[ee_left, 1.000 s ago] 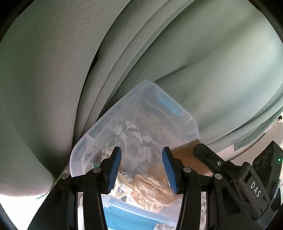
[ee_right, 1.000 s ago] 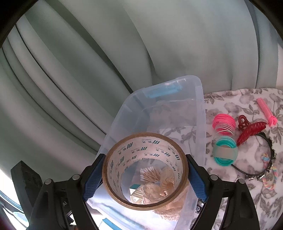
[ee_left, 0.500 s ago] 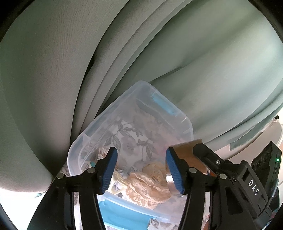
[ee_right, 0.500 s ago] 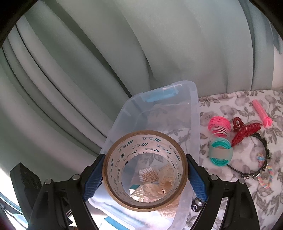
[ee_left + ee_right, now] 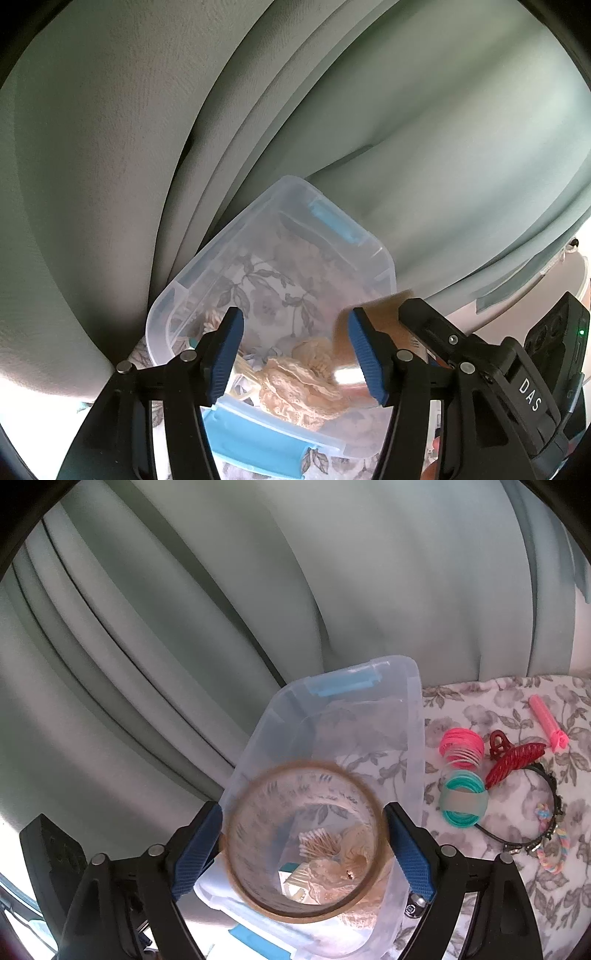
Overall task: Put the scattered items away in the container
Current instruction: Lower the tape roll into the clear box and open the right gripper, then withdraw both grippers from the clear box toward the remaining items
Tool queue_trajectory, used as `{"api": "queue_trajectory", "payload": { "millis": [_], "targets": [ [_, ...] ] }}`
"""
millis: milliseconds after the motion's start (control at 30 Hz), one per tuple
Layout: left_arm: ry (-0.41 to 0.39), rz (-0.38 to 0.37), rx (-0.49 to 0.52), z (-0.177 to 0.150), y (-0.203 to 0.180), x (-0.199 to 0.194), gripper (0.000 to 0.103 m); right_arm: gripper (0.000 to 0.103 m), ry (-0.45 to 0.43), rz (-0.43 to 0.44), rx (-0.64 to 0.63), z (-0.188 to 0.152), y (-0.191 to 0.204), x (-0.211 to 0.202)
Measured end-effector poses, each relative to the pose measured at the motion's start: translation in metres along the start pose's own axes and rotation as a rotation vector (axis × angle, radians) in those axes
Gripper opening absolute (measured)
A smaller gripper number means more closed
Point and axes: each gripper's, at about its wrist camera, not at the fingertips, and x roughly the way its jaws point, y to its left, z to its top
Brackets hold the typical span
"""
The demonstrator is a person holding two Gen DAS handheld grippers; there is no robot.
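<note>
Grey curtains hang behind the clear box [image 5: 413, 738]. Right gripper [image 5: 304, 843] has the blurred tape roll [image 5: 303, 840] between its jaws above it, seemingly dropping; left gripper [image 5: 295, 354], just widened, holds nothing. Hair clips next.

Backdrop: grey-green curtain [image 5: 332, 590] hanging in deep folds.
Surface: floral cloth [image 5: 480, 701], white with grey leaves and flowers.

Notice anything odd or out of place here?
The brown tape roll between the right gripper fingers is smeared with blur while everything around it is sharp, as if it is slipping loose above the clear box. Nothing looks spilled or broken.
</note>
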Motion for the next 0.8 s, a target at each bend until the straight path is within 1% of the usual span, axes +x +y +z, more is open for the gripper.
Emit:
{"api": "queue_trajectory", "payload": {
  "millis": [67,333,533,633,800],
  "targets": [
    [-0.001,-0.002,0.003,0.0,-0.001,-0.002,0.061,0.097,-0.015,0.002,-0.017,0.001,0.004,-0.004],
    [-0.005,-0.002,0.017,0.0,-0.006,-0.01,0.061,0.098,-0.029,0.0,-0.036,-0.001,0.008,-0.016],
    [-0.016,0.01,0.035,-0.001,-0.016,-0.021,0.061,0.098,-0.052,-0.009,-0.034,-0.005,0.007,-0.033],
    [-0.025,0.011,0.049,-0.002,-0.023,-0.029,0.061,0.099,-0.049,0.004,-0.029,-0.007,0.007,-0.043],
    [-0.026,-0.009,0.072,-0.007,-0.038,-0.043,0.062,0.101,-0.079,0.003,-0.024,-0.009,0.004,-0.064]
  ]
}}
